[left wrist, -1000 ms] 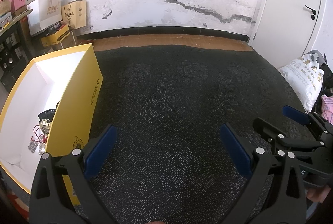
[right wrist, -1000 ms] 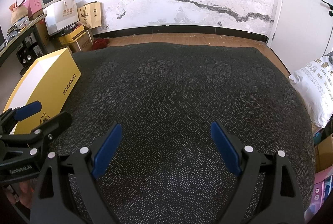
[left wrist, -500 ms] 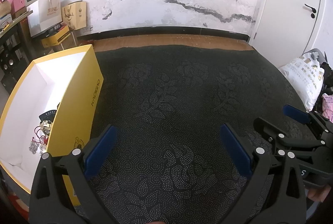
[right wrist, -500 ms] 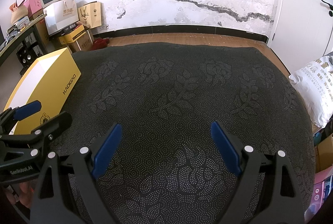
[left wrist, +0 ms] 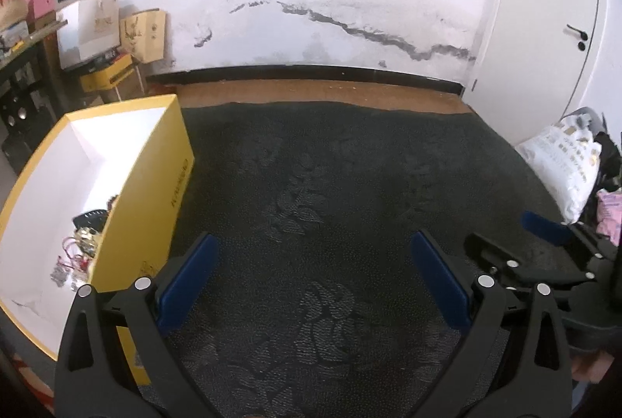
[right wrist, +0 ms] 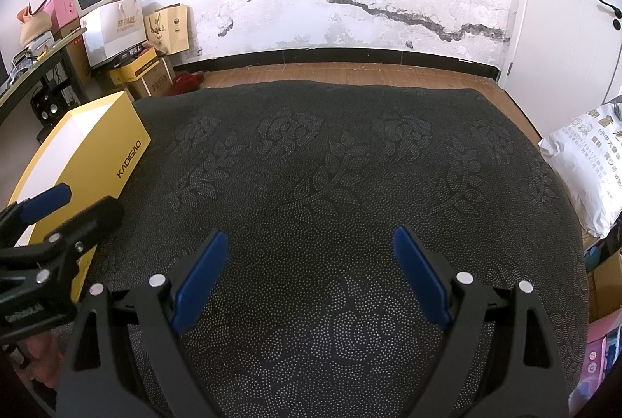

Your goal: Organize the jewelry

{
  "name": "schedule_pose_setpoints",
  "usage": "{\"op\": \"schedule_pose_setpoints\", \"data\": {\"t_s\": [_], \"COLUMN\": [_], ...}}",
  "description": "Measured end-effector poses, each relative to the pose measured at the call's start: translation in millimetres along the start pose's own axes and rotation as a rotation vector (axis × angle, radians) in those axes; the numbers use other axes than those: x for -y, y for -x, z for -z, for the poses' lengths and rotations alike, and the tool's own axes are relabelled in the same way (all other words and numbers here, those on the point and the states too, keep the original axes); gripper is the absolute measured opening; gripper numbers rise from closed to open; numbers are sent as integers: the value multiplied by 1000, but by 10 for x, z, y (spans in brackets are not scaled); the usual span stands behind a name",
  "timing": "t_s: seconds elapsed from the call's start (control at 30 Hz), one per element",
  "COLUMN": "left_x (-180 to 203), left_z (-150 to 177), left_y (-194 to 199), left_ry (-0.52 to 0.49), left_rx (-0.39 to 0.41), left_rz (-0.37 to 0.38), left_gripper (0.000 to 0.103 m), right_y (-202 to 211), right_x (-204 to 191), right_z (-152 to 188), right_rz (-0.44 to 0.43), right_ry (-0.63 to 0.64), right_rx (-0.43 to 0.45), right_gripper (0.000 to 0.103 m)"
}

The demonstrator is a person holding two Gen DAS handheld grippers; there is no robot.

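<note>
A yellow box point(left wrist: 147, 200) with a white inside stands on the left of the dark patterned cloth point(left wrist: 330, 185). A small heap of jewelry point(left wrist: 79, 247) lies in its near corner, partly hidden by the box wall. My left gripper point(left wrist: 313, 243) is open and empty above the cloth, right of the box. My right gripper point(right wrist: 309, 243) is open and empty over the cloth's middle. The box also shows in the right wrist view point(right wrist: 97, 154), its inside hidden there. Each gripper appears at the edge of the other's view.
A white printed bag point(right wrist: 587, 161) lies off the cloth's right edge. Paper bags and cartons point(right wrist: 132, 41) stand by the cracked wall at the back left. A wooden floor strip point(right wrist: 350, 72) lies beyond the cloth. A white door point(left wrist: 552, 10) is at the right.
The left gripper has tilted up slightly, so the box and wall sit lower in its view. The right gripper has not visibly moved. Both stay open.
</note>
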State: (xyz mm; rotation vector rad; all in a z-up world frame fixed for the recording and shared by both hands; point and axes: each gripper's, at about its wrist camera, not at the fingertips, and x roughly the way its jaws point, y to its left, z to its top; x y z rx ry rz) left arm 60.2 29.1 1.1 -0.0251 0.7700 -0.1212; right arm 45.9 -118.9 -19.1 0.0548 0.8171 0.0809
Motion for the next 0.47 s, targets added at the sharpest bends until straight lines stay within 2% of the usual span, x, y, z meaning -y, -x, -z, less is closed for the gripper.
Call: {"op": "schedule_pose_setpoints", "data": {"t_s": [0.13,0.23,0.37,0.47], "left_x": [13,-27,-115,-109], "left_z": [-1,-19,-32,-27], "left_y": [-42,-47,-100,-120], "left_ry": [-12,25,84,76], "left_rx": [-17,-15,-54,-63], "left_rz": [-13,-6,21,14], "left_gripper": [97,97,97,97], "right_y": [1,0,-2,-11], "right_x": [1,0,-2,6], "right_z": [-4,-1,5,7], "right_rz": [1,0,1,1], "right_ry": [0,-4,-1,-2], "right_rx": [1,1,1,0], "right_gripper": [85,85,85,85]}}
